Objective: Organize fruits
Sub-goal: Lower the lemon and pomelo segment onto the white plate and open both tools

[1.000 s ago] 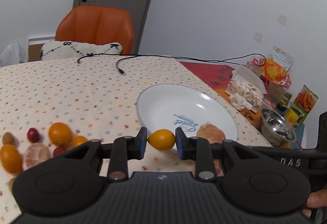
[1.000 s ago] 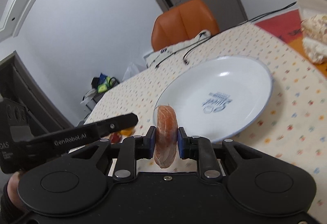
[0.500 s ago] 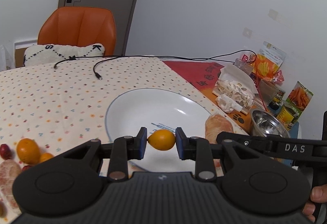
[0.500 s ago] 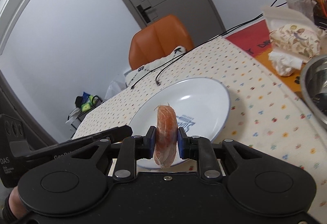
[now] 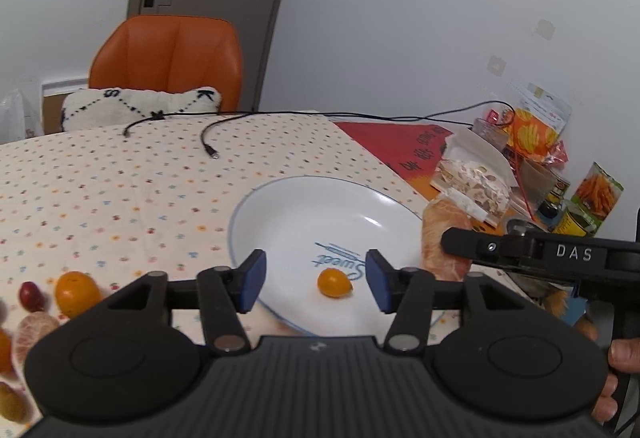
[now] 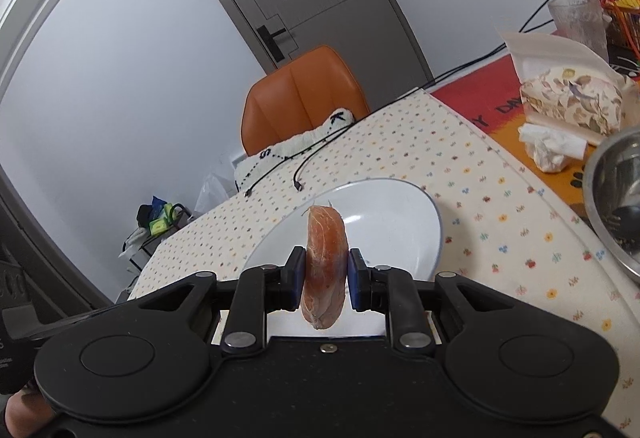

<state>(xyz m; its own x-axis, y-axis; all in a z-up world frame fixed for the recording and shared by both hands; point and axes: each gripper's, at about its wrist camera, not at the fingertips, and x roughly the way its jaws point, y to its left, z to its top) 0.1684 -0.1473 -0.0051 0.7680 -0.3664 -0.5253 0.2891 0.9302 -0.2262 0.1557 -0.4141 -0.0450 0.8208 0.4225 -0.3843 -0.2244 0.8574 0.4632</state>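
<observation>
Left wrist view: left gripper (image 5: pixel 315 284) spread wide, nothing between pads; small orange kumquat (image 5: pixel 335 282) lying free on white plate (image 5: pixel 304 198), near front rim, beside blue print. Right wrist view: right gripper (image 6: pixel 323 278) pinching peeled citrus segment (image 6: pixel 324 266) upright across flat faces, hanging over plate (image 6: pixel 400 214) near edge.

Handling, as judgement: segment v. light, soft, thin membrane, prob. juicy — tears or squashes w/ hard squeeze; gentle hold mid-body across broad sides, low release. Kumquat light, firm, smooth waxy skin, oval, so apt to roll on glazed plate; grab across short axis.

Materials: plate glossy ceramic, shallow, blue rim line. Tablecloth (image 5: pixel 120 198) matte fabric, small floral dots. More fruit at left on cloth: round orange (image 5: pixel 77 293), dark red date-like fruit (image 5: pixel 31 296), peeled pithy citrus (image 5: pixel 34 330).
</observation>
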